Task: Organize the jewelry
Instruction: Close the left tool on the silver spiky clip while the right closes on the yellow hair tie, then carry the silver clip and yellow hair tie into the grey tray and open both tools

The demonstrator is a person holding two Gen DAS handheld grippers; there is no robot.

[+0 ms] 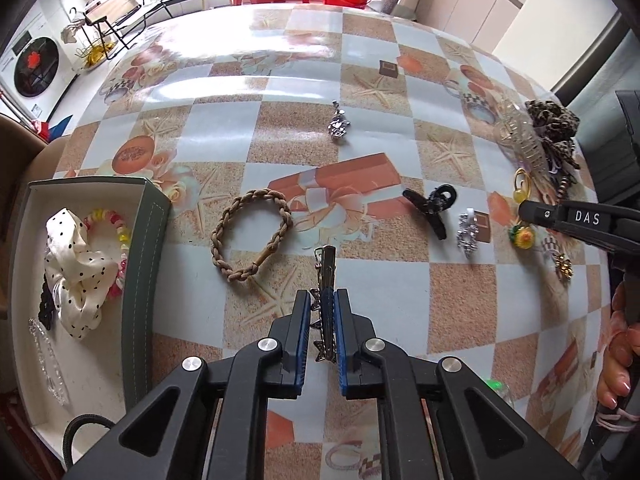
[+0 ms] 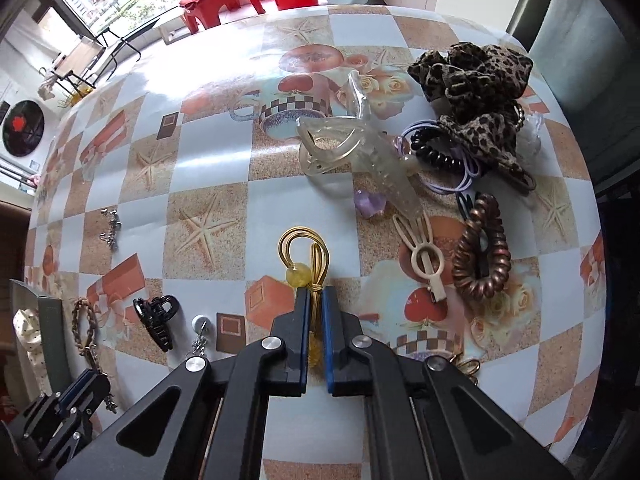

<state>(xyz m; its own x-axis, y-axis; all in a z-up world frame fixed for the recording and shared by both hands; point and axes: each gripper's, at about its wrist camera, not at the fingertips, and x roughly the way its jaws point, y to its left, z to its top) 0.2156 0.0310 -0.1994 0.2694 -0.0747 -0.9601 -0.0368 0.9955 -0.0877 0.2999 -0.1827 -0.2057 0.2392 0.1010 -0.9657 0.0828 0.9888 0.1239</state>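
My left gripper (image 1: 324, 300) is shut on a metal hair clip (image 1: 329, 276) with toothed edges, which sticks out forward above the table. A grey-green box (image 1: 146, 248) at the left holds a white polka-dot scrunchie (image 1: 76, 268), a colourful bead bracelet (image 1: 116, 228) and a clear clip. My right gripper (image 2: 316, 298) is shut on a gold hair tie with a yellow bead (image 2: 298, 274); its loops rise beyond the fingertips. In the left wrist view the right gripper (image 1: 528, 210) shows at the right edge.
On the checked tablecloth lie a braided brown hair tie (image 1: 252, 236), a black claw clip (image 1: 432, 204), a silver pendant (image 1: 339, 126) and a silver clip (image 1: 466, 232). A clear claw clip (image 2: 360, 152), a leopard scrunchie (image 2: 476, 92), a brown coil tie (image 2: 482, 256) and a cream clip (image 2: 426, 256) crowd the right.
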